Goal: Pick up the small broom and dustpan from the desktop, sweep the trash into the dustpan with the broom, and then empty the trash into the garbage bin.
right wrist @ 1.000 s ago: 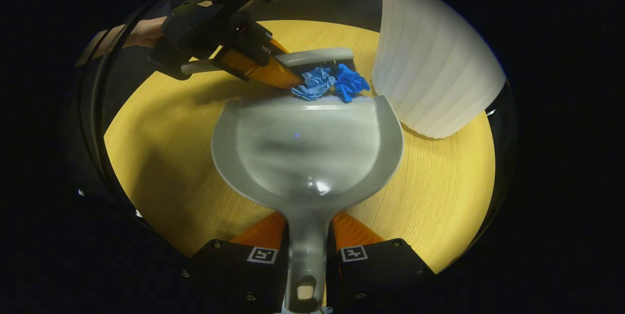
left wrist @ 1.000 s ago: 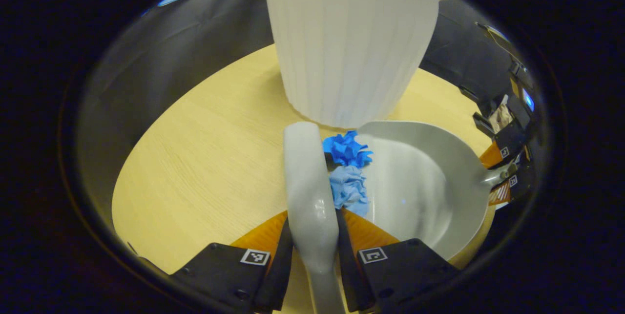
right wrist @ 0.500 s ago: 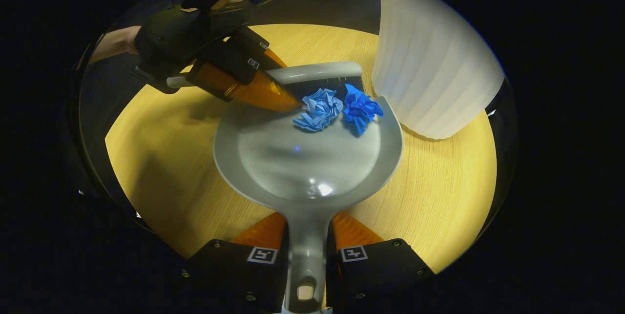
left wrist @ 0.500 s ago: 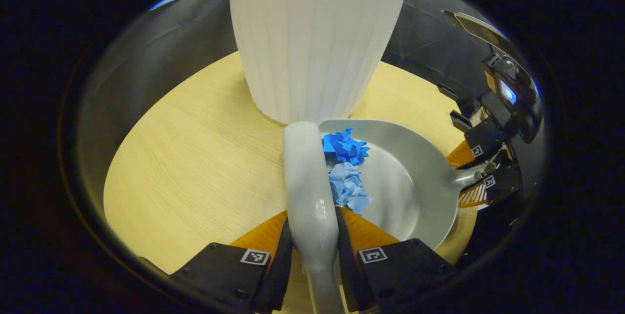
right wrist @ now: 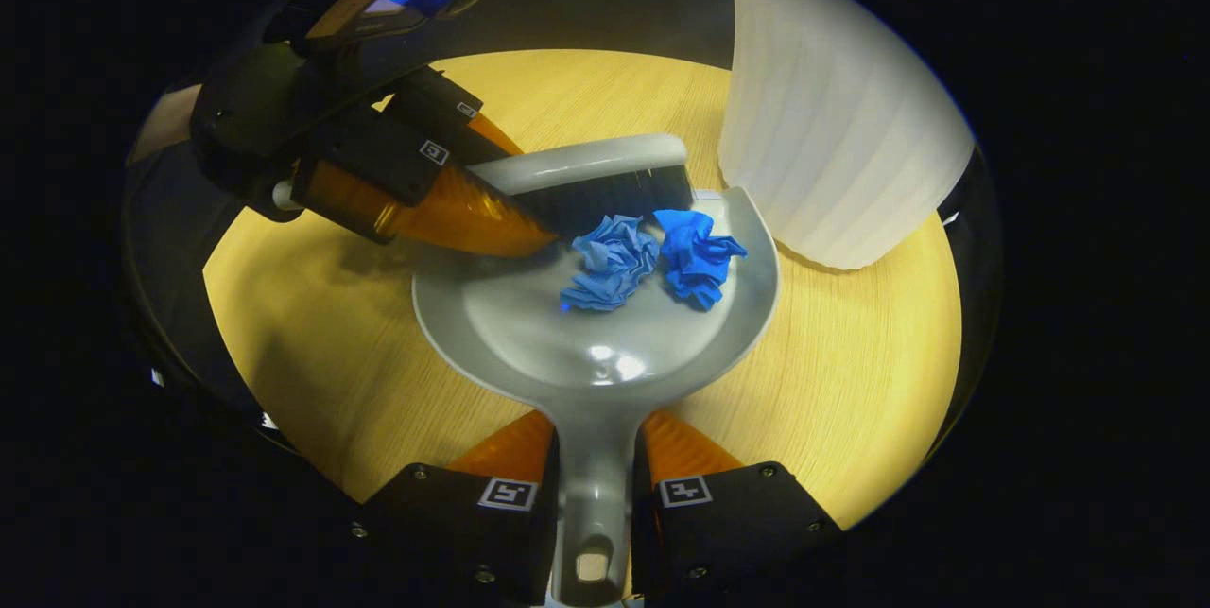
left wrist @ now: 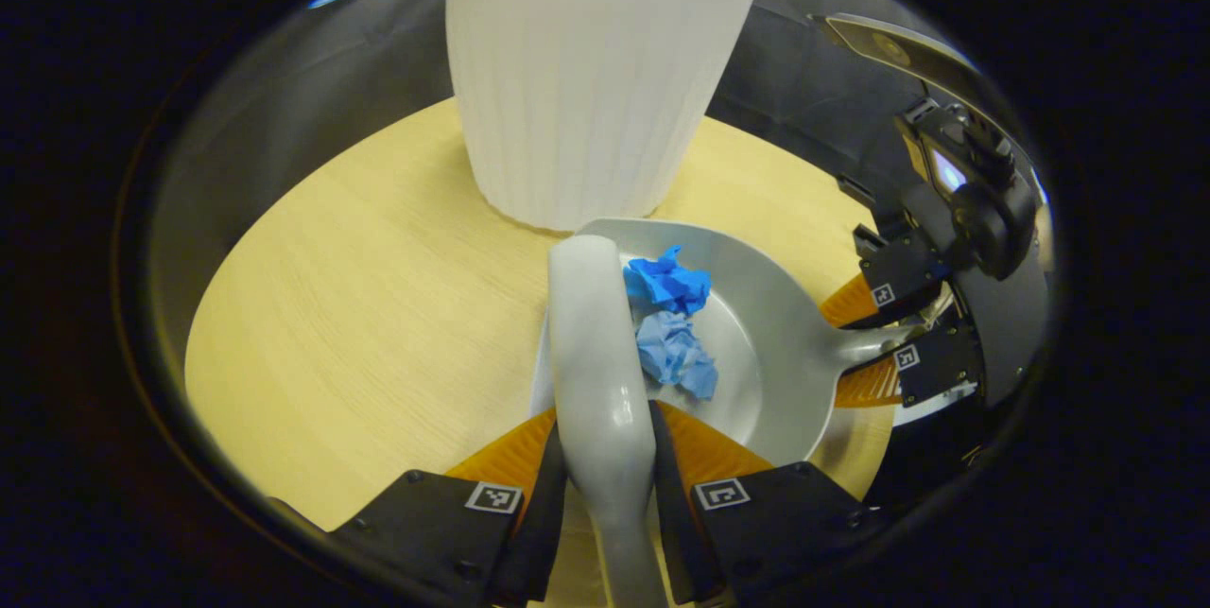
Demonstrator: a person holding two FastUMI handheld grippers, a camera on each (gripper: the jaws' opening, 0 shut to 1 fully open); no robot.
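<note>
Between the fingers of the left gripper (left wrist: pixel 605 495) the pale handle of the small broom (left wrist: pixel 596 343) is clamped, both fingers pressed against its sides. Ahead of that gripper the broom's back runs forward, and just to its right two crumpled balls of paper are seen: a light blue ball (left wrist: pixel 676 355) nearer the gripper and a darker blue ball (left wrist: pixel 667 284) just beyond it, the two touching. Both balls are lying inside the grey dustpan (left wrist: pixel 766 343), which is set on the wooden desk (left wrist: pixel 378 305) to the right of the broom. Farther ahead, a ribbed white garbage bin (left wrist: pixel 586 78) is standing upright on the desk, its base just beside the dustpan's far rim.

From the right gripper view, the right gripper (right wrist: pixel 594 495) is seen closed on the dustpan's handle, with a finger pressed on each side. Straight ahead, the pan's bowl is laid flat on the desk (whether its front lip is touching the wood cannot be told). The dark bristles of the broom are placed across the open mouth of the pan, directly behind the two paper balls. Ahead and to the right the bin is standing, close to the pan's corner. Ahead and to the left, the left gripper is seen holding the broom's handle.
</note>
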